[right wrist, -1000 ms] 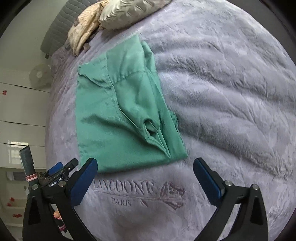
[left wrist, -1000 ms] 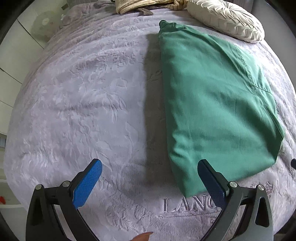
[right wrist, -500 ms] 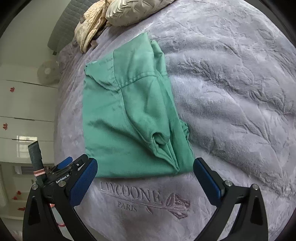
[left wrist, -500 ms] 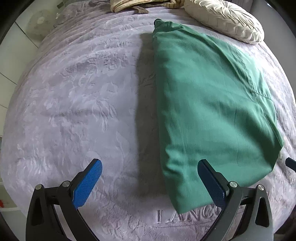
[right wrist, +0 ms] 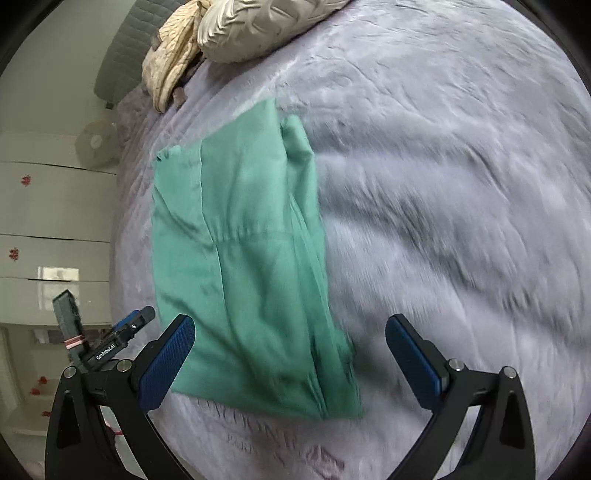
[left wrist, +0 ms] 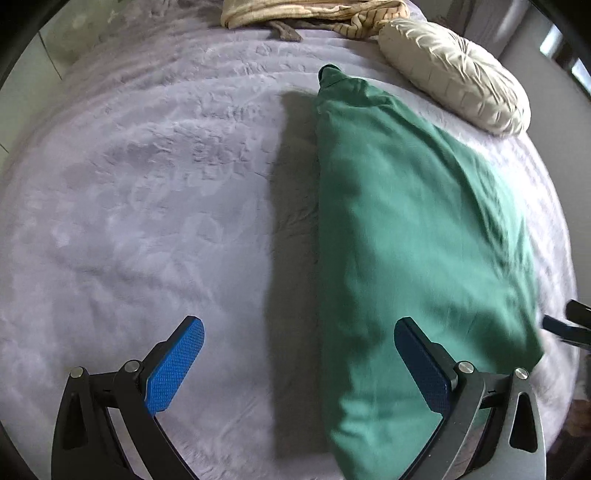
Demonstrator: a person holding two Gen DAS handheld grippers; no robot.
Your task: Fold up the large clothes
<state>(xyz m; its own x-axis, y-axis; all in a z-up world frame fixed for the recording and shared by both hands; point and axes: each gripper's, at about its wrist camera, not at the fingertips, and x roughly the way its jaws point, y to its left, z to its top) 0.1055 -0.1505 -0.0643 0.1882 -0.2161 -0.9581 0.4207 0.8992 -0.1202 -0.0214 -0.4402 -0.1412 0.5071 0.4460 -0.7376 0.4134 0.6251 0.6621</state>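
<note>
The green garment [left wrist: 413,236] lies folded into a long flat panel on the lilac plush bedspread [left wrist: 155,206], its narrow far end pointing toward the cream round pillow [left wrist: 454,74] at the head of the bed. The left tool [left wrist: 299,363] hangs over the garment's near end, blue pads spread wide apart, nothing between them; its right-side pad sits above the green cloth, while its other pad is over bare bedspread. The right tool [right wrist: 290,363] is spread just as wide and empty, framing the garment's near edge [right wrist: 258,258] from the other side. Embossed lettering shows on the bedspread just nearer than the garment's hem, too blurred to read. Beside the right tool, the left tool's body carries a small "GenRobot.AI" label [right wrist: 105,350]. A striped beige blanket [left wrist: 314,14] is bunched beyond the pillow.
</note>
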